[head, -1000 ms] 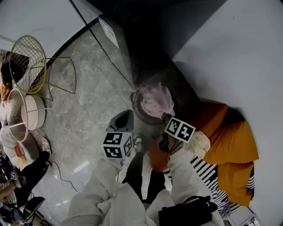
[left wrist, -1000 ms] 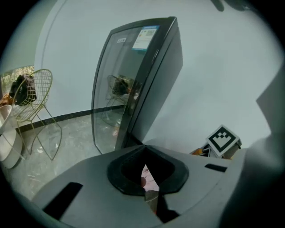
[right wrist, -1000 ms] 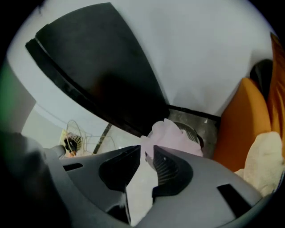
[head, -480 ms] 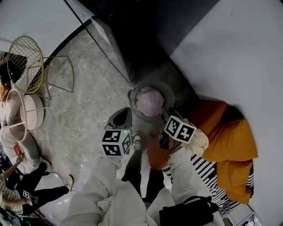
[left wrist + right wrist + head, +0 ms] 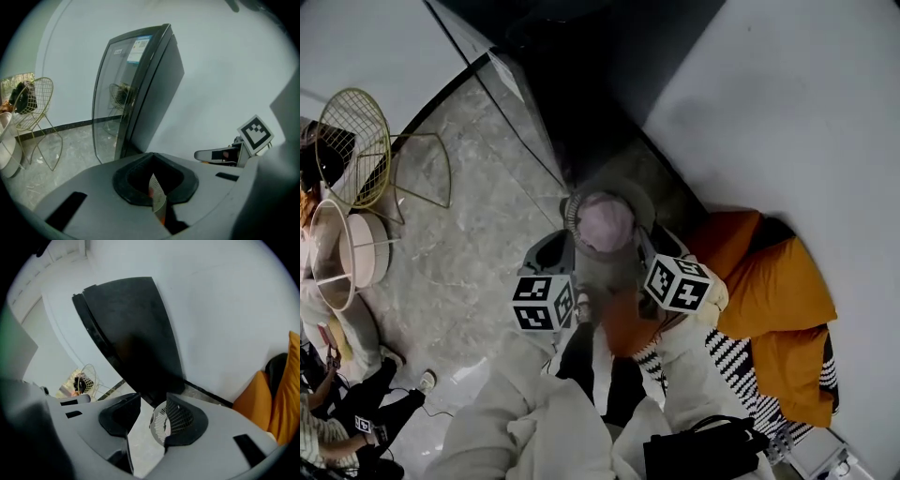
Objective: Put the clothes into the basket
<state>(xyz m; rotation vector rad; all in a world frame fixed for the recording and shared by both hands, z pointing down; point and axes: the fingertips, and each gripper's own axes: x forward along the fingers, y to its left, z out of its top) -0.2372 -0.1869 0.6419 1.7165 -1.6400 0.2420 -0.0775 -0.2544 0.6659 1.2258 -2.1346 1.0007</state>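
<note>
The round slatted basket stands on the floor by the wall, and a pink garment lies inside it. My right gripper hangs over the basket's near right rim. Its jaws have just been opening and nothing is between them. In the right gripper view the basket shows through the gap of the right gripper. My left gripper is left of the basket, and the left gripper has its jaws shut to a thin slit. An orange-red cloth lies between the two grippers.
A dark glass-front cabinet stands behind the basket. Orange cushions and a black-and-white striped cloth lie to the right. A wire chair and a round white stool stand at the left, with people nearby.
The pink garment, first heaped high at the right gripper, has dropped into the basket. The right gripper has let go and risen, and the left gripper has shifted slightly.
</note>
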